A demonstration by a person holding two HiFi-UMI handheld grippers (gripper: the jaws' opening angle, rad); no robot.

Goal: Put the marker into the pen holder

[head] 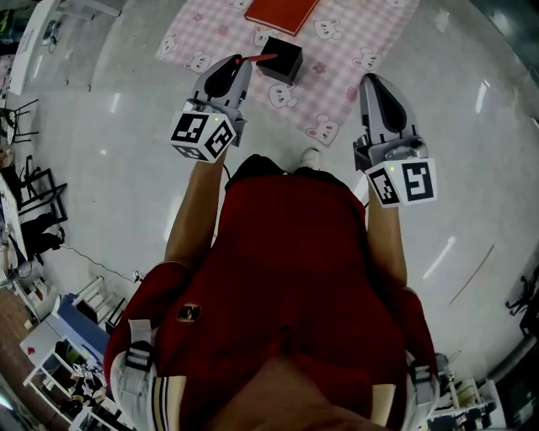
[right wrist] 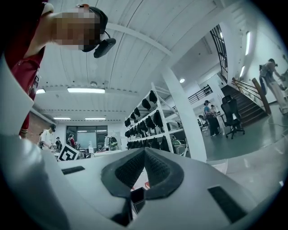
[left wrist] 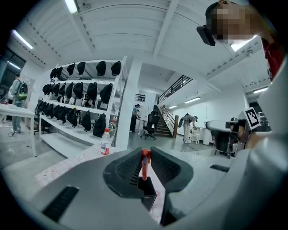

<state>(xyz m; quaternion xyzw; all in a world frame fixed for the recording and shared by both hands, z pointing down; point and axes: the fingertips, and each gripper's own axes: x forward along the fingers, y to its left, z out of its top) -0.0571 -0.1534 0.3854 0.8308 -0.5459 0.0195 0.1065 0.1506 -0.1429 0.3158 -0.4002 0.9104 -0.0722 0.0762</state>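
Observation:
A red marker [head: 261, 57] sticks out of my left gripper [head: 242, 63], which is shut on it. The marker's tip points at the black square pen holder [head: 280, 61] standing on a pink bunny-print cloth [head: 337, 76]. In the left gripper view the marker [left wrist: 146, 164] stands upright between the jaws of the left gripper [left wrist: 145, 152], with the pen holder [left wrist: 149, 194] right below its lower end. My right gripper [head: 371, 82] hangs to the right, over the cloth's edge, shut and empty. In the right gripper view the right gripper [right wrist: 144, 152] has its jaws pressed together above the pen holder [right wrist: 137, 197].
A red book [head: 282, 13] lies on the cloth behind the pen holder. A water bottle [left wrist: 105, 141] stands on the cloth further off. The person's shoe [head: 312, 156] is at the cloth's near edge. White shelves with black bags [left wrist: 85, 96] stand in the background.

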